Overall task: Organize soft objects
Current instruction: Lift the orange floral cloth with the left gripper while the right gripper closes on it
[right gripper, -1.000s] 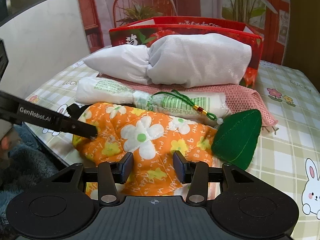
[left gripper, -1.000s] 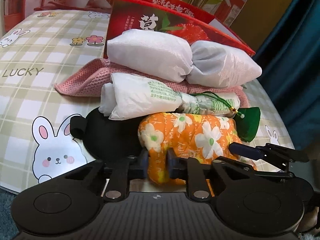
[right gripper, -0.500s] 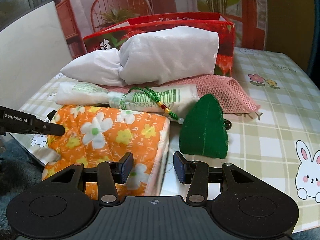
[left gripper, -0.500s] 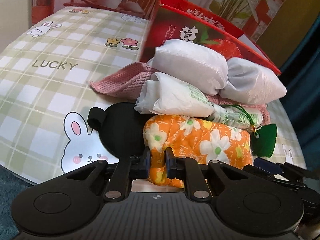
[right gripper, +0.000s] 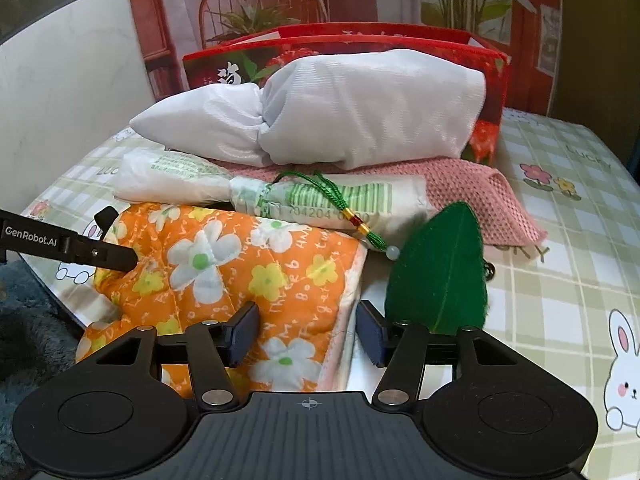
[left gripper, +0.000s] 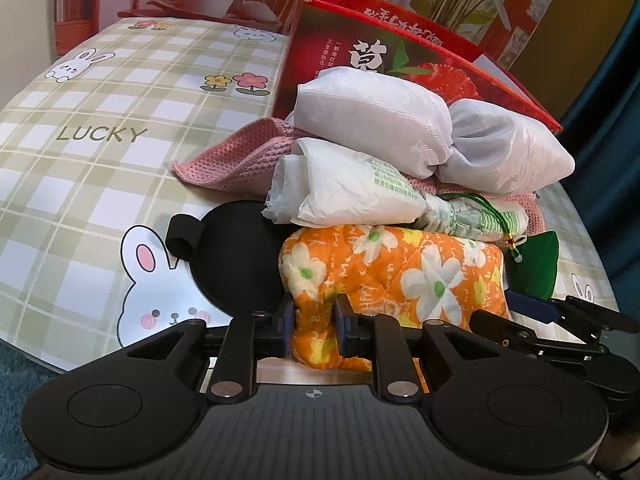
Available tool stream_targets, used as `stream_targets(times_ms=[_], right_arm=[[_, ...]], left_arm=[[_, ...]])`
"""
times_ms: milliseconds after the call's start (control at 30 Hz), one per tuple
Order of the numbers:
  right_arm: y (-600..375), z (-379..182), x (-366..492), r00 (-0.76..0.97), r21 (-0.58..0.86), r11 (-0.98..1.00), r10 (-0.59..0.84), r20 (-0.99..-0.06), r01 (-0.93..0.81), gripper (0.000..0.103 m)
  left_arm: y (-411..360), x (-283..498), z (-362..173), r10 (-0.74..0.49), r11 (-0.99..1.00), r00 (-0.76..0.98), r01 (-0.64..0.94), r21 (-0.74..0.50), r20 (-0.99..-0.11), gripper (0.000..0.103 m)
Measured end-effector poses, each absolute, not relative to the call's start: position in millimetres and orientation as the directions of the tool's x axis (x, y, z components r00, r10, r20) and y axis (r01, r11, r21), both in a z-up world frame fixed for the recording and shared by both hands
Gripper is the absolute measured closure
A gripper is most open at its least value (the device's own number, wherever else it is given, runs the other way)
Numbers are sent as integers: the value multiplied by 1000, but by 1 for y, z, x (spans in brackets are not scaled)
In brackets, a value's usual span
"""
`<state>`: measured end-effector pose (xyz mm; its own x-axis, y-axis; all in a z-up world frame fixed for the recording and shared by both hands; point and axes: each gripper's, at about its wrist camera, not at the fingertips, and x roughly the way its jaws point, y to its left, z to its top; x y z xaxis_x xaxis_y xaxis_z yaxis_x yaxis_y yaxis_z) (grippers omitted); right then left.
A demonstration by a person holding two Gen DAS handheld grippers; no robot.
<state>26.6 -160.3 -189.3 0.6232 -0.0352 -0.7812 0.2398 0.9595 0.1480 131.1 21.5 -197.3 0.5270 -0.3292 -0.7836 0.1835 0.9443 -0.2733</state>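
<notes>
I'm at the near edge of the table [left gripper: 92,176], working on the quilted orange cloth [left gripper: 400,268] that lies there under the soft pile. My left gripper [left gripper: 314,322] pinches a bunched fold of it, jaws narrow and just starting to ease. My right gripper [right gripper: 306,334] is opening, jaws half wide around the cloth's hemmed corner, pads seemingly off it. Next I judge a clean re-grip, then folding. Behind: a crinkly plastic roll [right gripper: 256,188], a knotted white bag [right gripper: 332,120], pink knit [right gripper: 480,196], a felt leaf [right gripper: 438,276]
</notes>
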Motion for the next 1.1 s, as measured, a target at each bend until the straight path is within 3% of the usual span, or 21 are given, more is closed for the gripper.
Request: stream_targets(times_ms=[200,467,800,1100], right_arm=[[-156,-190,23,631,158,962,-18,-776,222,62],[-154,-189,19,639,160,966,-7,-769,203,63],[-147,-181,15,654,119,979,-18,-756,165,91],[-144,-163,3,734,115,984,-23,-678,137,95]], left_arm=[[22,131,-198,-333,943,528,189,-274,-781,82],[23,132,-197,-336,942,529,189,-277,-779,82],[24,127,-190,-359,933,548,209,-292,-755,90],[22,113,-170,-372,928,615,253,-274,-695,91]])
